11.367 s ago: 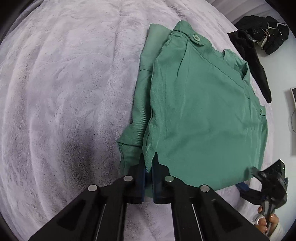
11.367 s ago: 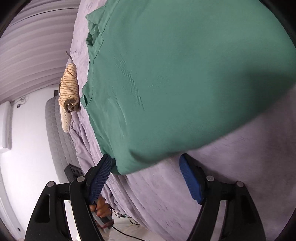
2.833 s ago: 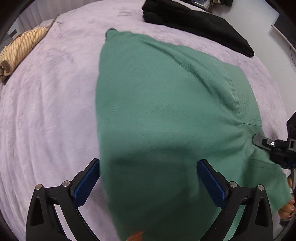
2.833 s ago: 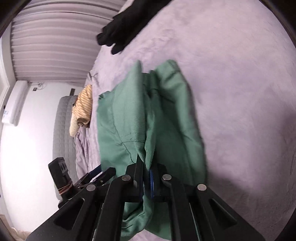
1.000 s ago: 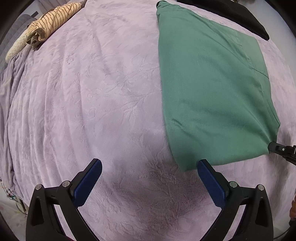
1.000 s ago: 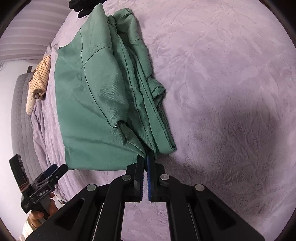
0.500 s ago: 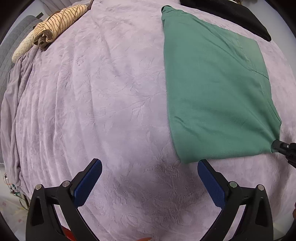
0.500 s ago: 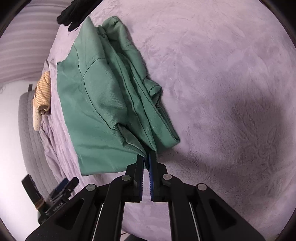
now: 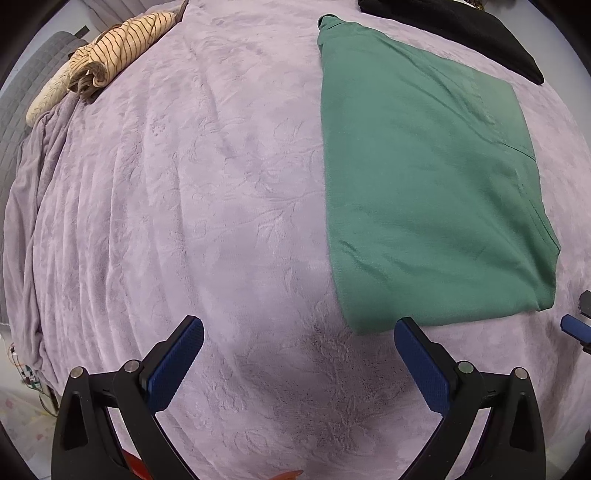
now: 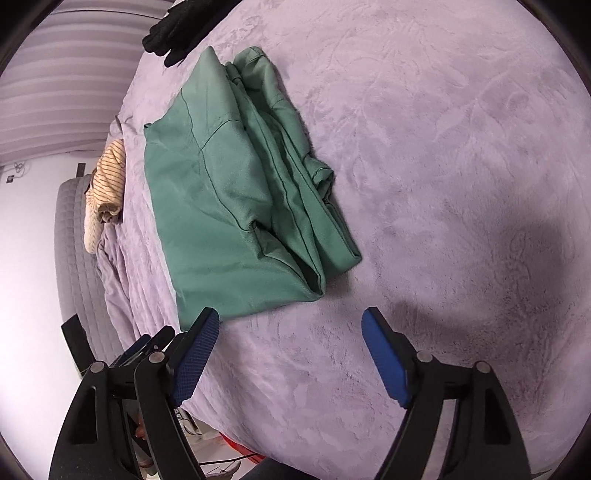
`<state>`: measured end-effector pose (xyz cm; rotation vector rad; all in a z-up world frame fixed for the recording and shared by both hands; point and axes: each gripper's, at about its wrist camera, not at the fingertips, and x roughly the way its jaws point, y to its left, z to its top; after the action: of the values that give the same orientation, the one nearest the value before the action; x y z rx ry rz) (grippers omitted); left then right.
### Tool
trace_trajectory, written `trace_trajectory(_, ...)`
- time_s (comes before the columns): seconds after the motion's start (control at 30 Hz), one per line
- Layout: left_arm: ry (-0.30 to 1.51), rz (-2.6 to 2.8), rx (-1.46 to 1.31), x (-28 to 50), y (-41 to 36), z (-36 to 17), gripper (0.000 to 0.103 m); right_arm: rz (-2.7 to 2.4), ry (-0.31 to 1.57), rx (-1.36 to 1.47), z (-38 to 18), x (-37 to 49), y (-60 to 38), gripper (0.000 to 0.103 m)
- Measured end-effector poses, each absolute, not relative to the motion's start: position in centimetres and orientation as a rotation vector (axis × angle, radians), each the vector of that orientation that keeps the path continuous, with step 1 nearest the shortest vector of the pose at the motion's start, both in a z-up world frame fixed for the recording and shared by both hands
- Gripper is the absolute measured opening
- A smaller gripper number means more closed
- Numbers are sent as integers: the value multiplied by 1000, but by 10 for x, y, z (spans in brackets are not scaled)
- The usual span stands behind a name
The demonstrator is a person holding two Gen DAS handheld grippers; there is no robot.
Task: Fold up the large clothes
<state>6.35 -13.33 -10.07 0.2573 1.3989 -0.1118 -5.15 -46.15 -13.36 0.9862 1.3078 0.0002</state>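
**Both grippers free, green garment lying folded on the bed**

We hold the left gripper (image 9: 297, 354) with its blue pads wide apart and nothing between them, low over the lilac blanket (image 9: 184, 221). Its right pad sits just beside the near edge of the green garment (image 9: 424, 184), not gripping it. We judge this a released stance: the fold looks complete and the cloth rests on its own.

The right gripper (image 10: 290, 345) is likewise spread and empty, with bare blanket (image 10: 461, 166) between its pads. The garment (image 10: 240, 192) lies toward 11 o'clock of it, its near corner just beside the left pad.

Garment appearance: from the left wrist view, a neat, nearly rectangular slab at 1 o'clock, with a smooth top face and one seam line. From the right wrist view, the stacked layers show along the open edge, slightly bunched, with a hem curling out. It is probably trousers or a shirt; we cannot tell which.

Further out, a striped beige garment (image 9: 107, 55) lies at 10 o'clock and a black garment (image 9: 461, 29) at 1 o'clock, both well apart from the green one.
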Motion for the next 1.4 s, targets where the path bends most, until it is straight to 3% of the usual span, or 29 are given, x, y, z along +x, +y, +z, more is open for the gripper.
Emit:
trace_trajectory(0.2,1414,-138,243,65,-139,-104,103,36,1291,953,-127,-45,-459,87)
trace_trajectory(0.3,1416,-130,235,68,-140,-109,103,48,1276,939,-123,-42,-459,103)
trace_trajectory(0.93,1412,-306,-40,138,-116,-129,103,121,1253,864,-124,22,-498,103)
trace_trajectory(1.4,1500,-568,-199,173,-148,-192,103,276,1179,941,-186,112,-521,103)
